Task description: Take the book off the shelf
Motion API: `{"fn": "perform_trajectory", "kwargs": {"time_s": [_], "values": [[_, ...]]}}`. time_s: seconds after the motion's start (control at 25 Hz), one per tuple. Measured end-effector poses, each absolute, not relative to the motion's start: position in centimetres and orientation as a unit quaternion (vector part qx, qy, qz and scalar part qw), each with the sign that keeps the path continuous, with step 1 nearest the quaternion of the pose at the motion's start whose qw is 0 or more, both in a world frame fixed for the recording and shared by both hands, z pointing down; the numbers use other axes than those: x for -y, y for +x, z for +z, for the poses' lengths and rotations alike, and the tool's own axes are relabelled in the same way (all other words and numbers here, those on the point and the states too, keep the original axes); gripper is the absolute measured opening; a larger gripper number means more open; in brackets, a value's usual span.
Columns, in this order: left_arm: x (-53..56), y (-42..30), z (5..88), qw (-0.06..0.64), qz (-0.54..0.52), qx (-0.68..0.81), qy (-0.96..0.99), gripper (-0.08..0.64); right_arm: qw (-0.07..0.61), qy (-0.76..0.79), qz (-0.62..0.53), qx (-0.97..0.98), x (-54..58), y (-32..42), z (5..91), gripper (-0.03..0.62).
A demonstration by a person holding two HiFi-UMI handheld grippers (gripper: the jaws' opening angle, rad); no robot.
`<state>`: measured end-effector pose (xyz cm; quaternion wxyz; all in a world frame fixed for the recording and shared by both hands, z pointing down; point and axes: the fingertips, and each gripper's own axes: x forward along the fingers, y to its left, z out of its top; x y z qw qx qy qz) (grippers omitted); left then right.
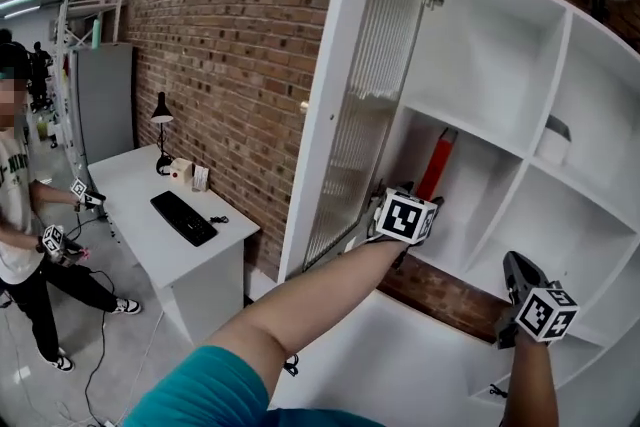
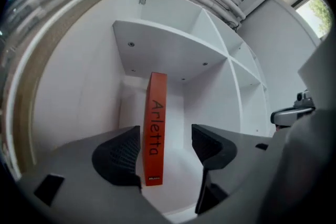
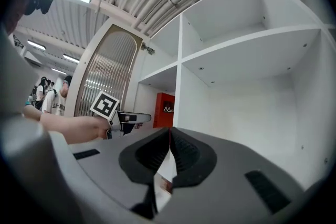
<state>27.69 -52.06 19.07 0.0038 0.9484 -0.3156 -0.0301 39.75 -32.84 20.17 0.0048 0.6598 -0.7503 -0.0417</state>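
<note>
An orange-red book (image 2: 155, 128) with "Arletta" on its spine stands upright, leaning slightly, in a compartment of the white shelf unit (image 1: 520, 45). In the head view the book (image 1: 437, 165) shows just beyond my left gripper (image 1: 428, 205). That left gripper (image 2: 165, 144) is open. The spine lies between its jaws, close by the left pad and apart from the right pad. My right gripper (image 1: 513, 263) hangs lower right before another compartment. Its jaws (image 3: 169, 152) are shut with nothing between them. The right gripper view also shows the book (image 3: 164, 110) and the left gripper (image 3: 126, 119).
The cabinet's ribbed glass door (image 1: 365, 85) stands open to the left of my left arm. A white pot (image 1: 555, 143) sits on a shelf to the right. A white desk (image 1: 150, 235) with a keyboard (image 1: 183, 217) and a lamp stands by the brick wall. A person (image 1: 25, 215) stands at far left.
</note>
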Motion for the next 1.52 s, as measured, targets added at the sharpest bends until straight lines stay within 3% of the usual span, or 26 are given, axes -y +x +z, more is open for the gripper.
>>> {"fn": "perform_trajectory", "kwargs": {"time_s": [0.56, 1.04, 1.2, 1.32, 1.52], "values": [[60.5, 32.2, 19.4, -0.011, 0.044, 0.38, 0.924, 0.308, 0.018, 0.7, -0.034, 0.713, 32.7, 42.7, 20.5, 0.023], [62.3, 35.6, 19.8, -0.032, 0.035, 0.364, 0.93, 0.305, 0.034, 0.725, -0.039, 0.687, 32.4, 45.9, 21.5, 0.023], [62.6, 35.3, 19.5, -0.021, 0.027, 0.377, 0.925, 0.262, 0.031, 0.729, -0.037, 0.683, 32.2, 46.6, 20.7, 0.023], [62.9, 33.8, 19.4, -0.013, 0.023, 0.399, 0.917, 0.182, 0.024, 0.729, -0.035, 0.684, 31.8, 46.5, 20.7, 0.023], [62.7, 32.2, 19.4, 0.0, 0.018, 0.413, 0.91, 0.167, 0.028, 0.729, -0.031, 0.683, 30.8, 46.6, 20.7, 0.023]]}}
